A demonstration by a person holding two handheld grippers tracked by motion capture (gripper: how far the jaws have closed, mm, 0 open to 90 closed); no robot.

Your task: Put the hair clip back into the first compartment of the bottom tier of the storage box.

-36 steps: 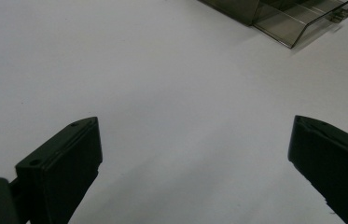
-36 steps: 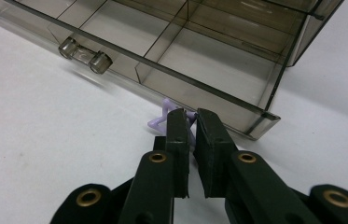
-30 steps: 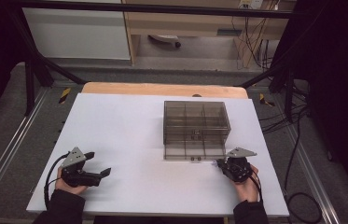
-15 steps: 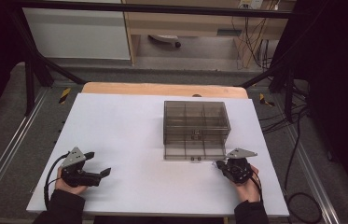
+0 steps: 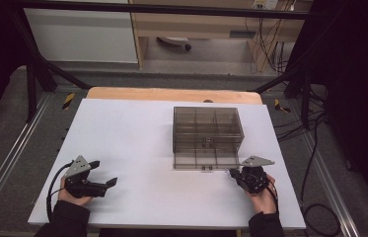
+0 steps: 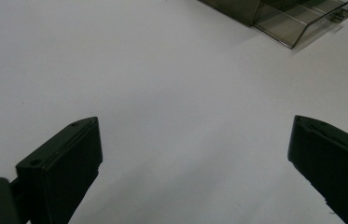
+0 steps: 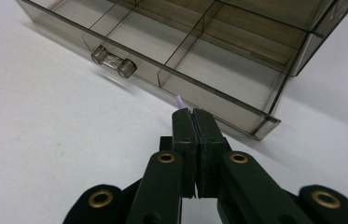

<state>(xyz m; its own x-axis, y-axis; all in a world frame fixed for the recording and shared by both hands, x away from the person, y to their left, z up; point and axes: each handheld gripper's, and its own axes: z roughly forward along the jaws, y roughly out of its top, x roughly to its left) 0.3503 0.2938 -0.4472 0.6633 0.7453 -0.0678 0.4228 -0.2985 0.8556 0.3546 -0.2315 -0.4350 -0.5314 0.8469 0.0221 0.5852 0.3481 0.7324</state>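
Observation:
A smoky clear drawer box (image 5: 207,123) stands right of the table's middle, its bottom drawer (image 5: 191,162) pulled out toward me. The drawer (image 7: 218,60) has several empty compartments and a clear handle (image 7: 114,61). My right gripper (image 5: 232,173) rests on the table just off the drawer's front right corner. In the right gripper view its jaws (image 7: 191,112) are pressed together, with a small pale purple piece (image 7: 179,100) sticking out at the tips. My left gripper (image 5: 103,173) lies at the table's front left, open and empty, jaws (image 6: 195,154) spread wide over bare white table.
The white table top (image 5: 132,138) has free room on its left half and in front of the box. A wooden strip (image 5: 171,94) runs along the far edge. Black frame rails and cables flank the table. A corner of the drawer (image 6: 297,21) appears in the left gripper view.

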